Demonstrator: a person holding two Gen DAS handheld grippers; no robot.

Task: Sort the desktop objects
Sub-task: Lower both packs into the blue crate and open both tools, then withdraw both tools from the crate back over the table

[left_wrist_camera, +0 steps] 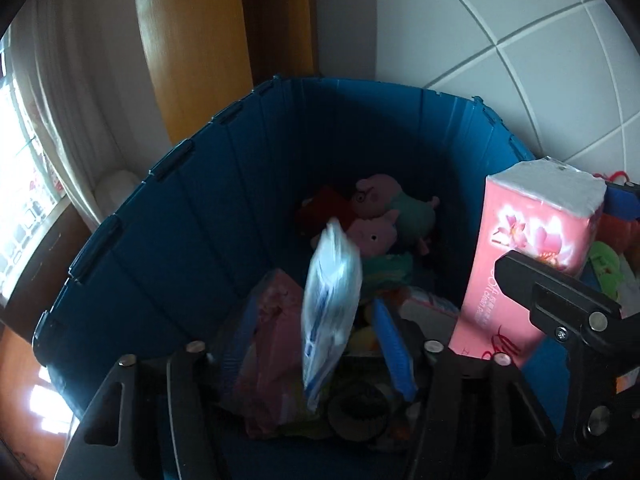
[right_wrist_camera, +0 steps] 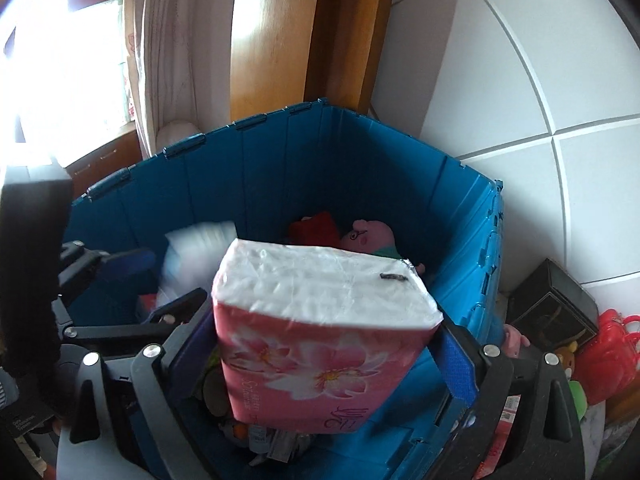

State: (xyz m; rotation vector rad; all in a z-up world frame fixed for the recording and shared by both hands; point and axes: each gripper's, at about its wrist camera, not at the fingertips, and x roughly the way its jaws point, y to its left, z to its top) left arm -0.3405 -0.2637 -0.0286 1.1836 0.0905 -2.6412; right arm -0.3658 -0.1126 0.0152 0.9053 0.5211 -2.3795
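A pink tissue pack (right_wrist_camera: 324,332), at the centre of the right wrist frame, is pinched by the right gripper (right_wrist_camera: 332,356) over the blue crate (right_wrist_camera: 476,276). A blurred white-and-blue packet (left_wrist_camera: 330,308) is seen between the spread fingers of the left gripper (left_wrist_camera: 316,356), untouched by either. Pig plush toys (left_wrist_camera: 380,216) are seen at the crate's far end.

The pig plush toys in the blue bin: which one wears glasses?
The upper pig plush, in the teal-green outfit, wears glasses. The lower pig plush, directly below it, has none. Both lie in the blue bin.

Left gripper (left_wrist_camera: 320,344): black plastic frame, silver round screws, blue ribbed finger pads (left_wrist_camera: 394,350). Right gripper (right_wrist_camera: 332,356): identical black frame, silver screws, blue textured pads (right_wrist_camera: 458,372).
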